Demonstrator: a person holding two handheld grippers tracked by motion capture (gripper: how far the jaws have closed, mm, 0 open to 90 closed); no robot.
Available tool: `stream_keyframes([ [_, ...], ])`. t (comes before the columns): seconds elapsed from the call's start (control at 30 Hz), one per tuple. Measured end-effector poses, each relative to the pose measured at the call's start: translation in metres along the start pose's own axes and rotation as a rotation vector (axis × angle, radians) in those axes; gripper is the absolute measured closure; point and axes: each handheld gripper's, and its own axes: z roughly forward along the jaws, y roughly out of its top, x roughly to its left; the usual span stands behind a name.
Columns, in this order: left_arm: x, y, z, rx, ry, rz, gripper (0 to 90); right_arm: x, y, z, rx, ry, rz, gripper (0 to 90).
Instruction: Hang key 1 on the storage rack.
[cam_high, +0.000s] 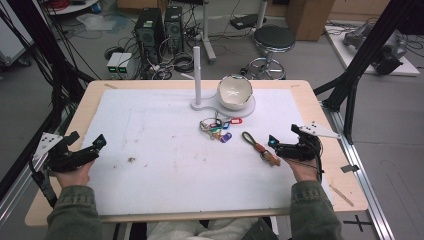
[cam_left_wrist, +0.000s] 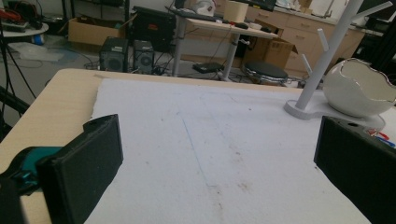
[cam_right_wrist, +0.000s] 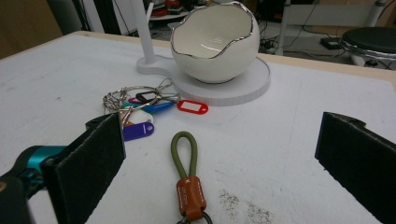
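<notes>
From the high view, the right hand-held gripper (cam_high: 274, 145) is sitting open just beside the green-looped strap keychain (cam_high: 257, 146) lying on the worktop (cam_high: 150, 150), its long axis running diagonally away; the left hand-held gripper (cam_high: 95, 145) is waiting open, well apart. In the right gripper view, the strap keychain (cam_right_wrist: 187, 177) is lying between the spread jaws, loop pointing ahead.

Wooden table (cam_high: 320, 107), white mat (cam_high: 165, 150), key bunch (cam_high: 216, 128), green strap (cam_high: 255, 143), white stand (cam_high: 220, 105)
</notes>
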Motion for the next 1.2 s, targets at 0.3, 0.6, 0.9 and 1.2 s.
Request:
stream_keyframes([
  [0.3, 0.000, 0.000, 0.000, 0.007, -0.004, 0.004, 1.7, 0.002, 0.004, 0.008, 0.048, 0.009, -0.020, 0.7],
  [0.6, 0.000, 0.000, 0.000, 0.009, -0.003, 0.005, 1.7, 0.005, 0.005, 0.019, 0.120, 0.023, -0.037, 0.6],
  [0.9, 0.000, -0.001, 0.001, 0.015, -0.005, 0.006, 1.7, 0.006, 0.004, 0.031, 0.186, 0.040, -0.049, 0.6],
  [1.2, 0.000, -0.001, 0.002, 0.025, -0.014, 0.003, 1.7, 0.007, -0.001, 0.041, 0.260, 0.067, -0.073, 0.6],
])
